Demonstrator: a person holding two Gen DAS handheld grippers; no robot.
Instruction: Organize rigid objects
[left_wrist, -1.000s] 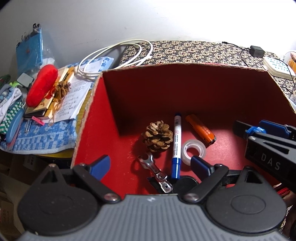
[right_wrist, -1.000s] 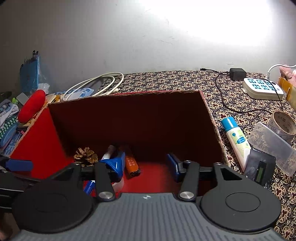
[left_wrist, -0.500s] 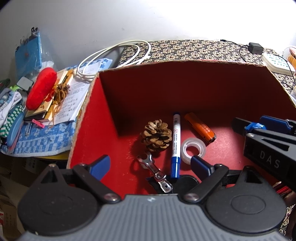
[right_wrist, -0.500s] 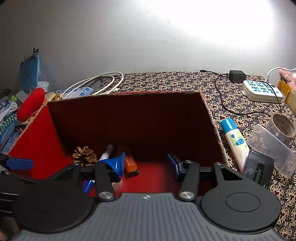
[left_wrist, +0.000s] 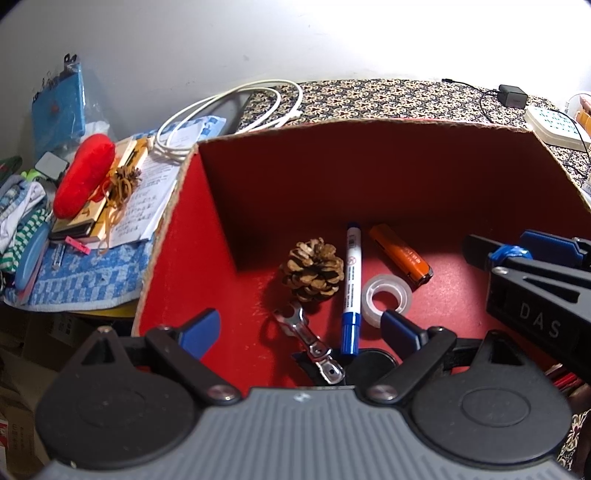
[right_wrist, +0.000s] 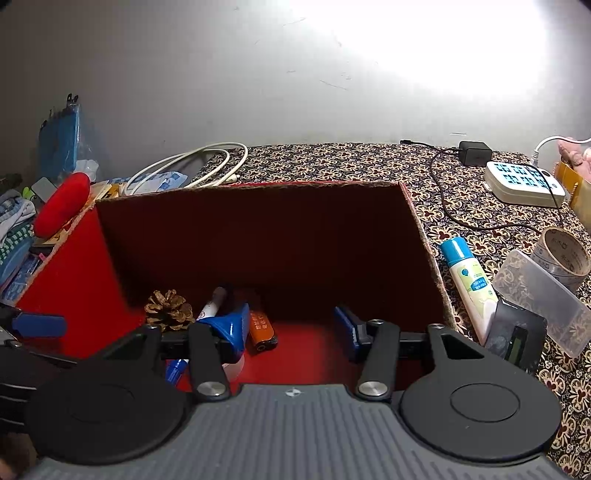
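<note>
Your left gripper (left_wrist: 299, 328) and right gripper (right_wrist: 291, 325) hover over the red box (left_wrist: 177, 236), fingers spread and empty. On the box floor, near its middle, lies a marker (left_wrist: 351, 280): light, stiff, probably slippery. Take it across the barrel's middle.

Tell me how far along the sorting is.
Done: pine cone, marker, lighter, tape roll and wrench lie in the red box. In hand: nothing; both grippers open. Left: tube, packing tape and clear case outside.
</note>
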